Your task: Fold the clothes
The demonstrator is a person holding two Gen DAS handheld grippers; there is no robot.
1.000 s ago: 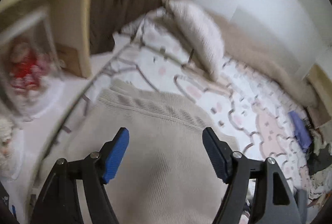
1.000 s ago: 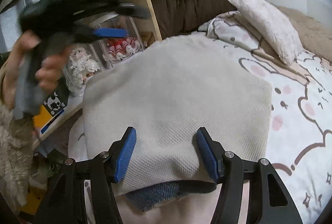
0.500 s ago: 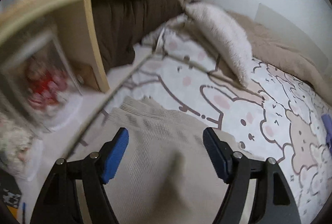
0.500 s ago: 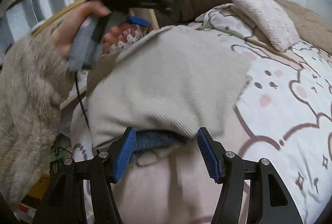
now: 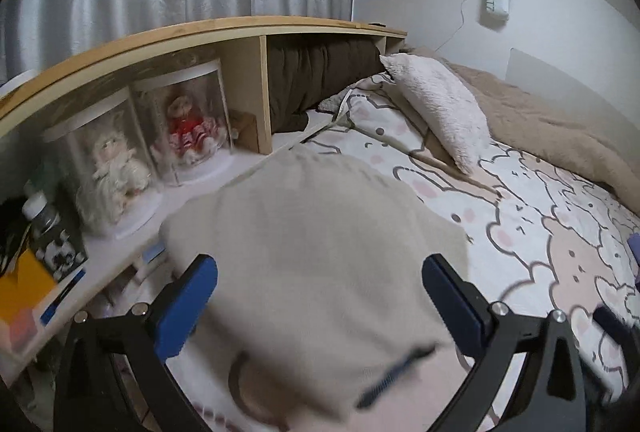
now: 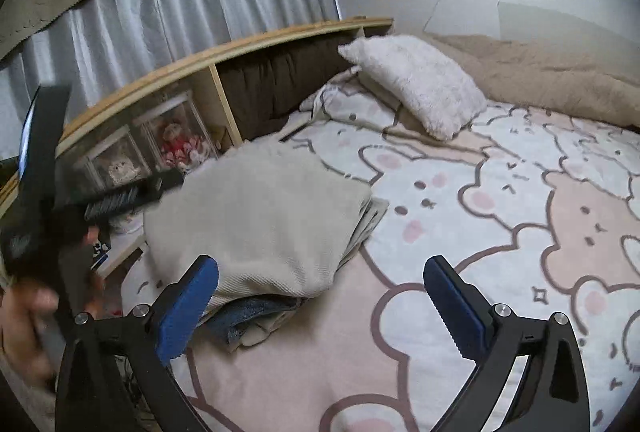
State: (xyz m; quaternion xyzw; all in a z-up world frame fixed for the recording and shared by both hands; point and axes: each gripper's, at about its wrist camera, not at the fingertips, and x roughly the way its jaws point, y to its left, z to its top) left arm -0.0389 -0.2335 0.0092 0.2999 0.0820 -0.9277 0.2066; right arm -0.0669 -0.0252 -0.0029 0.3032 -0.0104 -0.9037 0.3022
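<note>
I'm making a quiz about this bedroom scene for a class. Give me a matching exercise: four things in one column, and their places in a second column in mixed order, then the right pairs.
Things:
1. beige sweater
2. jeans
3. fluffy pillow
4. doll in red

Places:
A. in a clear case on the shelf
B. leaning near the head of the bed
C. folded on top of the pile
D. under the pile, peeking out at the front

Pairs: 1-C, 2-D, 3-B, 4-A
</note>
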